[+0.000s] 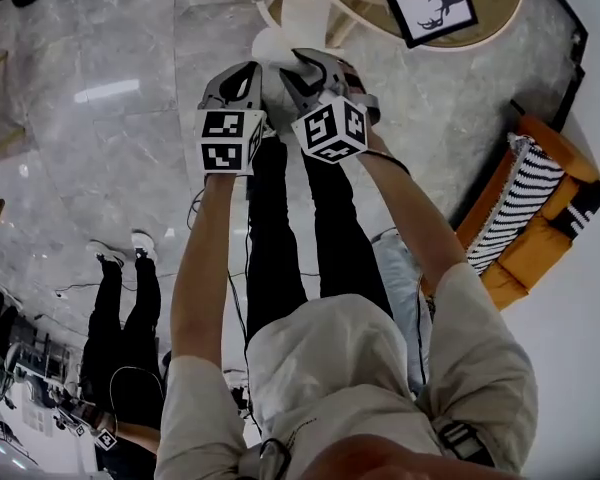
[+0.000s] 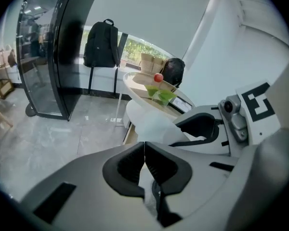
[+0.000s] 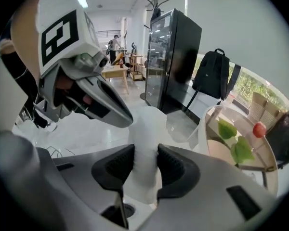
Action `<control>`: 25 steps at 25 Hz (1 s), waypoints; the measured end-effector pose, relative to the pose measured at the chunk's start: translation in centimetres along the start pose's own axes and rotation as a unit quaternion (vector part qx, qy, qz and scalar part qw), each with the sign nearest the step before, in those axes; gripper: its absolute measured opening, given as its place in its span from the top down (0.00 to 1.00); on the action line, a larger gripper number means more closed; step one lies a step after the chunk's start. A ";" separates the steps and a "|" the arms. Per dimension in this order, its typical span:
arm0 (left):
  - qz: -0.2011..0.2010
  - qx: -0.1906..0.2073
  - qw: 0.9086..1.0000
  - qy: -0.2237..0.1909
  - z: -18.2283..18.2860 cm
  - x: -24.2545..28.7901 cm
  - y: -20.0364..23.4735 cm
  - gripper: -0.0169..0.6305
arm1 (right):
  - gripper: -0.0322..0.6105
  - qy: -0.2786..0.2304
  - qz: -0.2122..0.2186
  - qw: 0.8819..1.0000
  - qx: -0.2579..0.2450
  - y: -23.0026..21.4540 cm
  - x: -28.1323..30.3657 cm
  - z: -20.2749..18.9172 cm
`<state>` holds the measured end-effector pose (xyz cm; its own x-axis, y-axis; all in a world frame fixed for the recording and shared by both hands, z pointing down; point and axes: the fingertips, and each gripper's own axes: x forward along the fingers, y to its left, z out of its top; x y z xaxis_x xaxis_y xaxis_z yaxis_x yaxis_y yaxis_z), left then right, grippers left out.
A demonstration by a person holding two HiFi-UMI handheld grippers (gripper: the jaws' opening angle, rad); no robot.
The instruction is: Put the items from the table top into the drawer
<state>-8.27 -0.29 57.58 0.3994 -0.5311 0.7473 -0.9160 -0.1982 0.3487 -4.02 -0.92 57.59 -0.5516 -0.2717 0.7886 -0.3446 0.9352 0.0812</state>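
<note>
Grey jaws of the left gripper (image 2: 144,150) are pressed together, with nothing in them. Only the gripper views show the red ball (image 3: 259,129) on the far round table (image 3: 224,152). Just to the right, the right gripper (image 3: 146,165) squeezes the low end of a soft white bundle (image 3: 144,134). It stands long and straight, pointing away from the jaws.

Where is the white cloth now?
Top centre of the head view, the cloth is held over the floor: clamped in the right gripper jaws, left gripper shut on its edge, table just beyond.
</note>
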 end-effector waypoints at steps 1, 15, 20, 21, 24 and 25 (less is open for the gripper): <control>0.001 0.001 1.000 0.003 -0.4 0.2 0.1 0.94 | 0.69 0.006 0.000 1.000 0.006 0.3 0.4 -1.0; -0.027 -0.015 0.999 0.008 -6.7 8.5 -1.5 0.94 | 0.68 0.094 -0.062 0.993 -0.023 -5.0 12.3 -15.8; -0.031 -0.005 0.999 0.007 -10.1 12.0 0.1 0.94 | 0.68 0.128 -0.048 0.990 -0.044 -5.1 17.8 -20.9; -0.028 -0.011 1.000 0.008 -10.9 12.5 0.6 0.94 | 0.68 0.135 -0.042 0.989 -0.051 -5.0 18.7 -21.9; -0.015 -0.028 0.999 0.010 -12.0 13.6 2.4 0.94 | 0.67 0.157 -0.033 0.986 -0.047 -5.5 21.0 -24.2; -0.012 -0.031 0.999 0.011 -12.2 13.7 2.7 0.94 | 0.64 0.163 -0.034 0.985 -0.036 -5.9 21.3 -24.6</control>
<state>-4.77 1.95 75.67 0.4233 -0.5079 0.7502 -0.9020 -0.1585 0.4017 4.92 -6.62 88.95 -0.2519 -0.2572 0.9329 -0.3107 0.9345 0.1738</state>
